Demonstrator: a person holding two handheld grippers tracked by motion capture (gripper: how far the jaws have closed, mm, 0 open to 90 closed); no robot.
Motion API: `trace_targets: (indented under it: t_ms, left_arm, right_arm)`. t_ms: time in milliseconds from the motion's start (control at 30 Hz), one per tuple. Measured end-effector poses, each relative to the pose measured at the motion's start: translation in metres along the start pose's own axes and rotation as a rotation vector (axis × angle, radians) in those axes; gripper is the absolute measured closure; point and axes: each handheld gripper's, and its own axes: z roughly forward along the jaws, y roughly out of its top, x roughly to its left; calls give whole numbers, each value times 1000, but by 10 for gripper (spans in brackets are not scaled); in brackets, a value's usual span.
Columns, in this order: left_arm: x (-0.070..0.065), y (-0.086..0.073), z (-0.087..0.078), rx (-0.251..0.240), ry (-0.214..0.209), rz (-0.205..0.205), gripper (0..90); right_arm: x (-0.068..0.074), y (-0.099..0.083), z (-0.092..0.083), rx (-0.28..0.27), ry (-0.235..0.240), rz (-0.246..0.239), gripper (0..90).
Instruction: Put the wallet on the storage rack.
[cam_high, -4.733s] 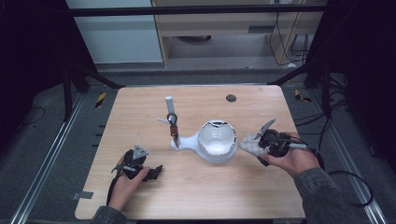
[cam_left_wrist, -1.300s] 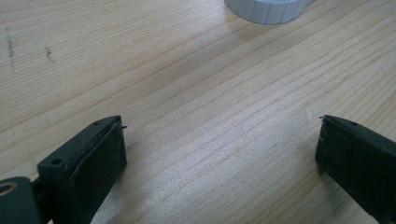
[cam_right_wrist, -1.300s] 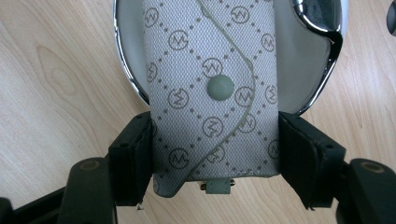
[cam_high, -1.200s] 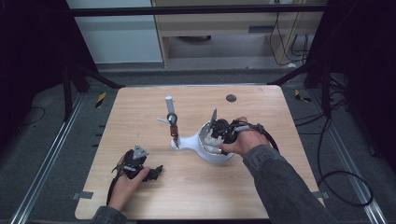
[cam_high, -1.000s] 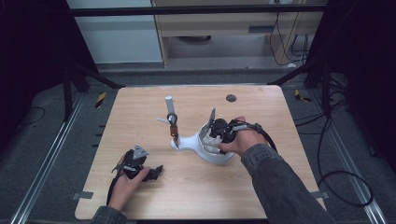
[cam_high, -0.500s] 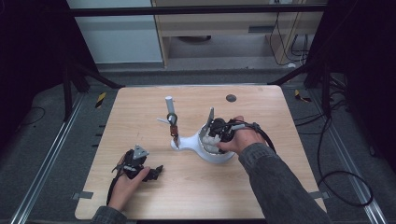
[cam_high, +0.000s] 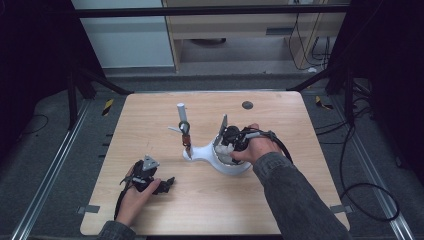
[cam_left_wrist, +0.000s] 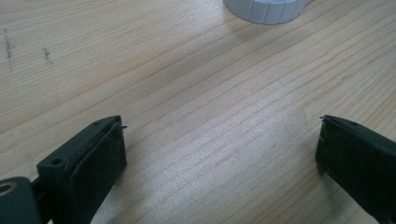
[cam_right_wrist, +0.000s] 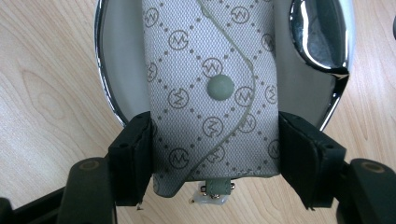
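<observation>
Tongs in your right hand are pinching the grey monogrammed fabric pouch over the white bowl-shaped stand; left tongs spread, idling; next you're lowering it in.

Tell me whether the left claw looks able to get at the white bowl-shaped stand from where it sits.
Probably yes: bare wooden table lies between the open left claw and the white bowl-shaped stand.

We see grey pouch with dotted diamond monogram print, white bowl, black jaws, light wood table.
</observation>
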Motion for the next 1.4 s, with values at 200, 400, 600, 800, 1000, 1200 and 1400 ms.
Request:
trace_targets:
  t_ms: [200, 400, 600, 800, 1000, 1200, 1400]
  left_arm:
    - [0, 0, 0, 0, 0, 0, 11]
    - [0, 0, 0, 2, 0, 3, 11]
    - [0, 0, 0, 2, 0, 2, 11]
    - [0, 0, 0, 0, 0, 1, 11]
    - [0, 0, 0, 0, 0, 2, 11]
    - [0, 0, 0, 0, 0, 2, 11]
    - [0, 0, 0, 0, 0, 1, 11]
  right_arm:
    - [1, 3, 3, 2, 2, -1, 321]
    - [1, 4, 4, 3, 7, -10, 320]
    - [2, 5, 5, -4, 14, -1, 300]
    - [4, 4, 0, -42, 25, 33, 219]
    - [5, 2, -2, -57, 23, 36, 221]
    - [5, 1, -4, -75, 21, 42, 206]
    - [3, -3, -9, -101, 17, 59, 164]
